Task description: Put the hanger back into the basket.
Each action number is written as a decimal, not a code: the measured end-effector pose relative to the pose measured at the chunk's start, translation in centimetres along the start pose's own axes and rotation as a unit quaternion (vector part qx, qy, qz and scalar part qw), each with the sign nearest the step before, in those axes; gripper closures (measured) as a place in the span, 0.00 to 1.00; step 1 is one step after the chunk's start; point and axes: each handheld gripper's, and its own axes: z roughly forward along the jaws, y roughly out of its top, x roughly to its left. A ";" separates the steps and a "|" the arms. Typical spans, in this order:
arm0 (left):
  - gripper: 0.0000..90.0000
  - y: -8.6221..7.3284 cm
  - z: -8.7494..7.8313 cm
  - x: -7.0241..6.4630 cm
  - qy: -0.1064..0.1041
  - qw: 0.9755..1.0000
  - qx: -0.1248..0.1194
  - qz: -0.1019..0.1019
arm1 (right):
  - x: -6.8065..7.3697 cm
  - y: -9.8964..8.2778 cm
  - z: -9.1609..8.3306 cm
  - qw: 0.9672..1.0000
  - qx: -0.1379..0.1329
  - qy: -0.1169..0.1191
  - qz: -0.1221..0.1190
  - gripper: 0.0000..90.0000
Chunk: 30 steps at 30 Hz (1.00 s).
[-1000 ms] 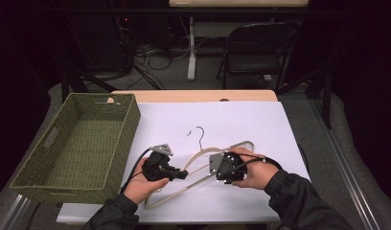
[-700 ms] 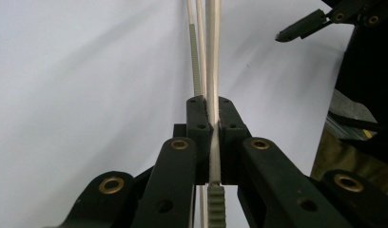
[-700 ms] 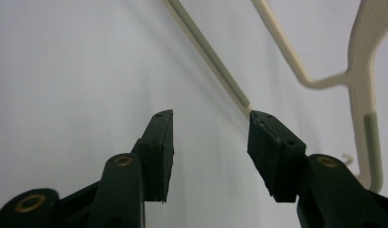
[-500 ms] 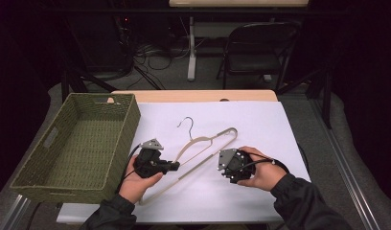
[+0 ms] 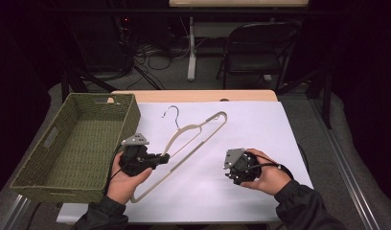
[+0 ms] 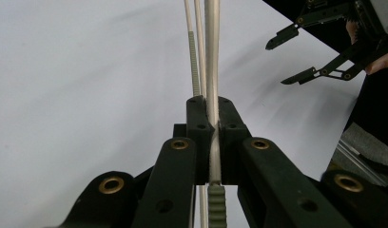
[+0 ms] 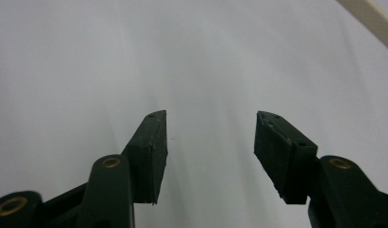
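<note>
From my seat the white table sheet (image 5: 260, 139) is brightly and evenly lit from above, while the room behind it sinks into near black. Shadows are soft (barely any under the hanger (image 5: 193, 139)). Just ahead of my right gripper (image 7: 208, 142) the sheet looks hazy and featureless; the close black arms of the left gripper (image 6: 210, 142) are slightly soft.

A dark room beyond the white-covered table (image 5: 260, 139): a black folding chair (image 5: 253, 52) stands on grey carpet (image 5: 165, 79), cables (image 5: 145, 50) tangle near a white desk leg (image 5: 191, 52), black curtains all around.
</note>
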 end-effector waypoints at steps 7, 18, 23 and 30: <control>0.97 0.3 -2.4 -0.2 0.015 1.000 -0.011 0.008 | 0.1 0.0 0.1 1.000 -0.008 -0.006 0.010 0.49; 0.97 1.3 -7.2 -0.2 0.053 0.998 -0.020 0.020 | 0.3 -1.0 0.1 0.999 -0.010 -0.022 0.026 0.49; 0.97 1.7 -9.7 0.5 0.071 0.997 -0.036 0.020 | 0.4 -1.3 -0.1 0.999 -0.013 -0.023 0.042 0.48; 0.97 1.7 -12.9 2.8 0.088 0.995 -0.048 0.009 | 0.1 -1.7 0.1 0.998 -0.015 -0.014 0.061 0.48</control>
